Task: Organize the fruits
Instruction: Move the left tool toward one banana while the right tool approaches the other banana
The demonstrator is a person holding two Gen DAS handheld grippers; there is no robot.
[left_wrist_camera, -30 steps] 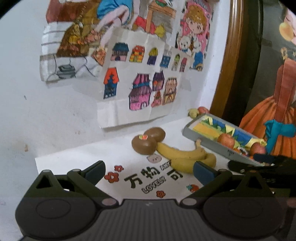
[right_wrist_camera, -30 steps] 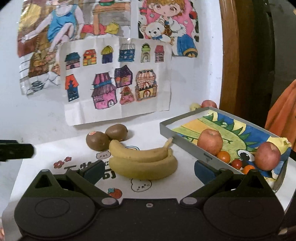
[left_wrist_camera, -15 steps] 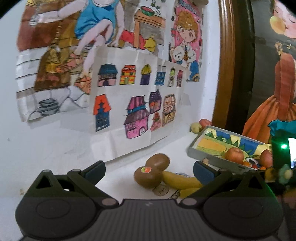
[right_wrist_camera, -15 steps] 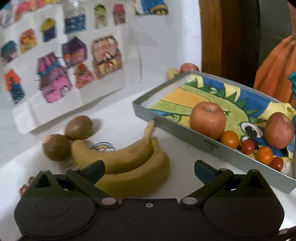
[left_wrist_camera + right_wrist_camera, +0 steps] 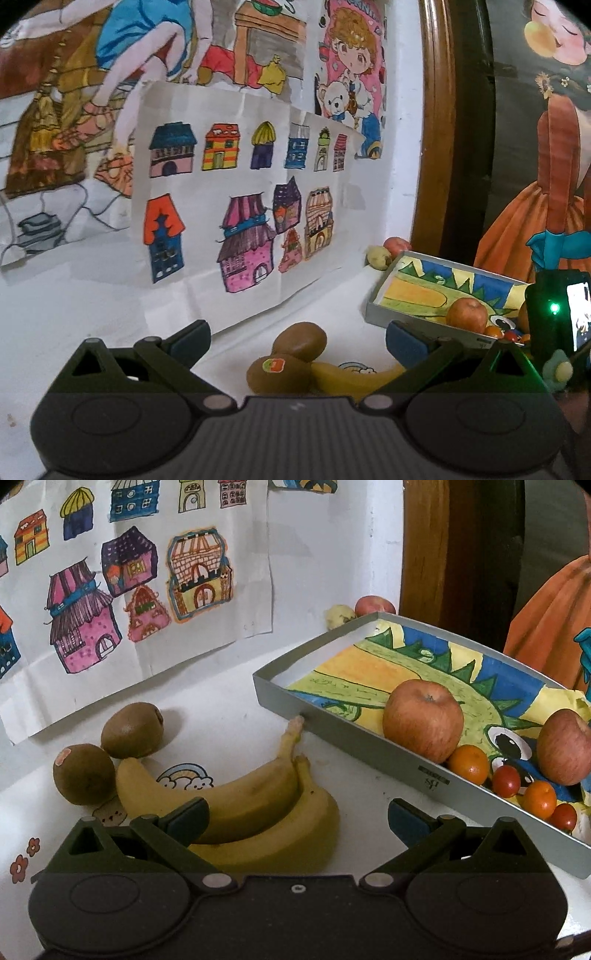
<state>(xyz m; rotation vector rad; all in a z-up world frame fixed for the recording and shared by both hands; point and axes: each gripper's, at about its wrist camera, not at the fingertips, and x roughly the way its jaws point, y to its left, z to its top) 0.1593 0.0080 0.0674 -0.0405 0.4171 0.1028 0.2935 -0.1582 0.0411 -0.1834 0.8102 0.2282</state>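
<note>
Right wrist view, left to right. Lower left: two brown kiwis (image 5: pixel 107 753) on the white surface (image 5: pixel 221 716), touching each other; the nearer one carries a small round sticker, print unreadable. Just right of them, two yellow bananas (image 5: pixel 236 805) joined at the stem, lying curved side by side, a few brown specks on the skin; stem tip touches or nearly touches the wall of the grey tray (image 5: pixel 369 749). The surface has cartoon prints: a rainbow with clouds, a bear face, small red flowers. My right claw (image 5: pixel 297 814) is spread wide and empty, low over the bananas, left finger above the banana pair, right finger over bare surface.

Right half of frame: the tray, shallow, lined with a coloured drawing in green, yellow and blue. In it are two red-yellow apples (image 5: pixel 423 720), two small oranges (image 5: pixel 468 764) and three cherry tomatoes (image 5: pixel 506 781), bunched at the near right end. There's a small dark label on the tray's outer wall, too small to read. Behind the tray's far corner, two more small fruits, one pale, one red.

Left wrist view: my left claw (image 5: pixel 297 341) is also wide and empty, held higher, with the stickered kiwi centred low between its fingers. Upper left: children's drawings (image 5: pixel 240 206) of houses taped to the wall. No legible writing in either view.
</note>
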